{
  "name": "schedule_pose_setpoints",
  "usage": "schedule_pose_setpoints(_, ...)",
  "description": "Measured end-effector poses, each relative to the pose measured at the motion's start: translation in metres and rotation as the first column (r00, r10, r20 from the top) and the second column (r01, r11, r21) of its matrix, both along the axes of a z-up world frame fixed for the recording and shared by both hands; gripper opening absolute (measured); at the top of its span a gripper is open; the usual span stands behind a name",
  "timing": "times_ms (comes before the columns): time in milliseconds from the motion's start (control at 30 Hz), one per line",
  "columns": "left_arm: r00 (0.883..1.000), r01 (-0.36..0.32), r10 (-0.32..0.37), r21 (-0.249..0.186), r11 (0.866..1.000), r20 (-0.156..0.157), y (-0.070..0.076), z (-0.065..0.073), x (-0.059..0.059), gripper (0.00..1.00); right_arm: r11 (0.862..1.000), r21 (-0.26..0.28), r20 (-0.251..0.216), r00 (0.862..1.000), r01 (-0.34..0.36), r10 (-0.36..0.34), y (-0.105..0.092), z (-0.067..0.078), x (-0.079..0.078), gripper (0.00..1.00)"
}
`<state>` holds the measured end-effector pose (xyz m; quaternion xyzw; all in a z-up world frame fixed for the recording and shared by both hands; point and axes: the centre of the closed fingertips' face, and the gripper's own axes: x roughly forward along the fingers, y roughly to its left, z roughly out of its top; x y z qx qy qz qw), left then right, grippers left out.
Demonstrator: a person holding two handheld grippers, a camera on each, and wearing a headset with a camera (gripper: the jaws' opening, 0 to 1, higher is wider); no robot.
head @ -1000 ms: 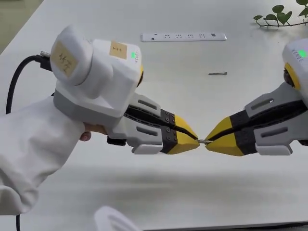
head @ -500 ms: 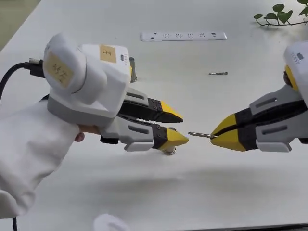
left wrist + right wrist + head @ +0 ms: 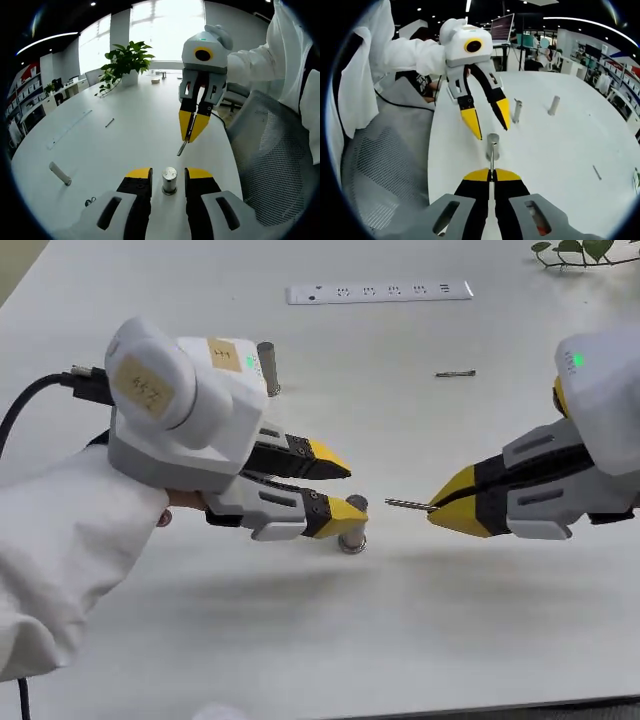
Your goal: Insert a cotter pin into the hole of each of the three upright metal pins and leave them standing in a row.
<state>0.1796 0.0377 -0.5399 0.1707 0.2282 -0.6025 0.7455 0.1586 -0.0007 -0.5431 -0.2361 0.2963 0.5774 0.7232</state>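
A short upright metal pin (image 3: pixel 353 525) stands on the white table, between the jaws of my open left gripper (image 3: pixel 352 492) without visible contact. In the left gripper view the same pin (image 3: pixel 169 180) sits between the yellow fingertips of that gripper (image 3: pixel 169 173). My right gripper (image 3: pixel 432 508) is shut on a thin cotter pin (image 3: pixel 408 505) that points at the pin's top from a short gap away. From the right gripper (image 3: pixel 491 174), the cotter pin (image 3: pixel 491 160) lines up with the metal pin (image 3: pixel 493 145). Two more upright pins (image 3: pixel 518 111) (image 3: pixel 553 105) stand farther off.
A loose cotter pin (image 3: pixel 455 373) lies on the table at the back right. A white power strip (image 3: pixel 378 291) runs along the far side, with plant leaves (image 3: pixel 585 248) in the corner. Another upright pin (image 3: pixel 267 368) stands behind the left gripper. A mesh chair (image 3: pixel 265 150) is beside the table.
The left gripper, shut against the right gripper's tips a second ago, has opened and drawn back left. The upright pin now shows between its jaws. The right gripper keeps the cotter pin.
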Motion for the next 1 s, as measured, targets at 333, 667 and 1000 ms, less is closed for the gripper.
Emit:
schedule_pose_setpoints(333,1.000,0.008,-0.007,0.016,1.000,-0.026,0.000,-0.012,-0.001,0.14,1.000,-0.017,-0.005,1.000,-0.019,0.019,0.001,-0.011,0.007,0.00)
schedule_pose_setpoints(667,0.999,0.039,-0.039,0.018,0.999,-0.009,-0.001,-0.014,-0.004,0.10,0.998,-0.032,-0.006,0.999,-0.048,0.048,0.003,-0.015,0.010,0.00)
schedule_pose_setpoints(1000,0.998,0.068,-0.068,0.020,0.997,0.000,-0.002,-0.014,-0.004,0.10,0.995,-0.046,0.002,0.996,-0.089,0.089,0.010,-0.019,0.010,0.00)
